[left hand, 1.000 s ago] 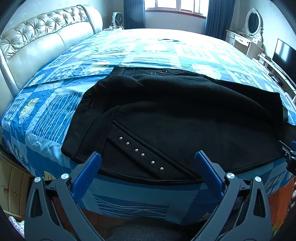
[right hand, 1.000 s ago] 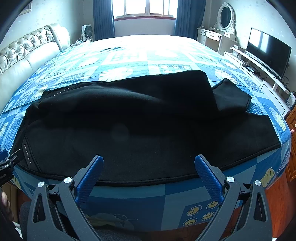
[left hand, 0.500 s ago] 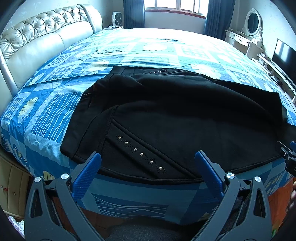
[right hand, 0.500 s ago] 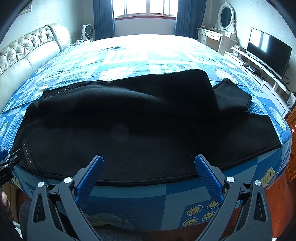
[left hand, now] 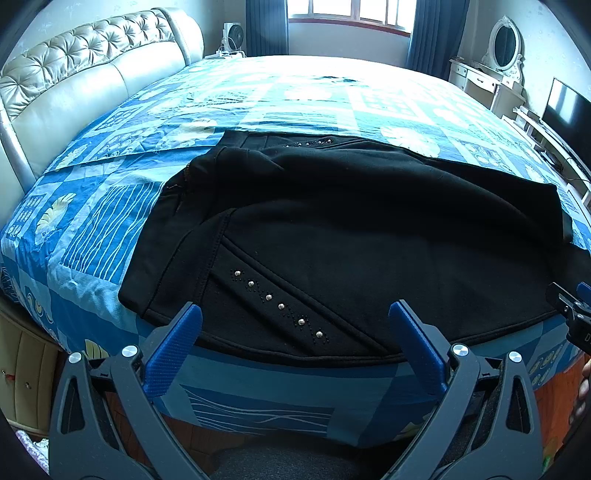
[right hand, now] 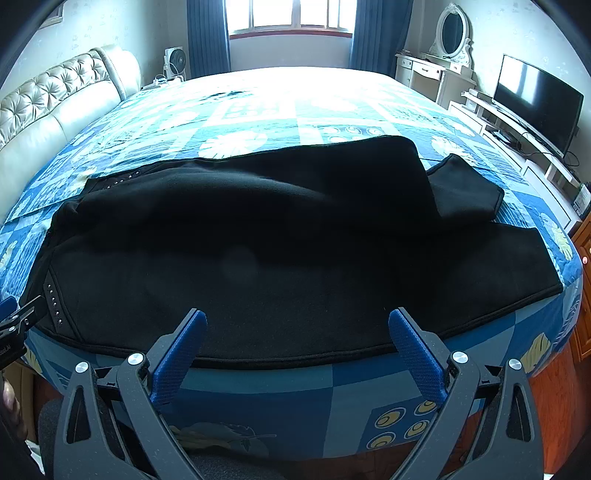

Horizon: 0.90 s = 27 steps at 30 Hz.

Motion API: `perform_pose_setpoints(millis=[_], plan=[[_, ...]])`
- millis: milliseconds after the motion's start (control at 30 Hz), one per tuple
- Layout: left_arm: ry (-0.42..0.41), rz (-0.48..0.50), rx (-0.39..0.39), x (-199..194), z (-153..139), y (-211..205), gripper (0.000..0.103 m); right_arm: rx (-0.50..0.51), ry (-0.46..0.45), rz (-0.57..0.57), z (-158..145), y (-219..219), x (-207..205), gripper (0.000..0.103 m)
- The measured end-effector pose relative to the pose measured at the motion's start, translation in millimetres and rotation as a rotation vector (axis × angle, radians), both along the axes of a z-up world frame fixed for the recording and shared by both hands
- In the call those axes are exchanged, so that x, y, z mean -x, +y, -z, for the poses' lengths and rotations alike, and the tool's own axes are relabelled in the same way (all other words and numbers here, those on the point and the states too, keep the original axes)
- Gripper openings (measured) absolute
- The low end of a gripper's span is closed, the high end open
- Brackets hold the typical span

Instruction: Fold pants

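Pants (left hand: 369,236) hem at bed (left hand: 110,229) edge — unheld.

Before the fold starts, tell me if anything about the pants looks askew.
The black fleece pants lie across the blue patterned bedspread, but the far leg's hem is rumpled and doubled over near the cuff end, not flat. Both grippers hang open, off the cloth.

Sunlit window (right hand: 291,16), blue curtains (right hand: 208,37), tufted headboard (left hand: 81,81), television (right hand: 537,101).
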<state>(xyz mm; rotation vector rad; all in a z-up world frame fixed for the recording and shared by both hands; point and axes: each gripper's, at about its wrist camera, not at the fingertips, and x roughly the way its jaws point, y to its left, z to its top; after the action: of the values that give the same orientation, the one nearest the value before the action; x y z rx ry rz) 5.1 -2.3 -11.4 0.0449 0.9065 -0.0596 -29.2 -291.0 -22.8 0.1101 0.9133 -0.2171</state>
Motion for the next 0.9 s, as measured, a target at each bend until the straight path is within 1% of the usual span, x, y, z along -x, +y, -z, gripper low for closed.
perform_pose_setpoints(millis=[900], plan=[[0.002,-0.001,0.002,-0.3,-0.1,0.1,0.101,-0.006,0.004,0.0,2.7,0.7,1.0,0.098]])
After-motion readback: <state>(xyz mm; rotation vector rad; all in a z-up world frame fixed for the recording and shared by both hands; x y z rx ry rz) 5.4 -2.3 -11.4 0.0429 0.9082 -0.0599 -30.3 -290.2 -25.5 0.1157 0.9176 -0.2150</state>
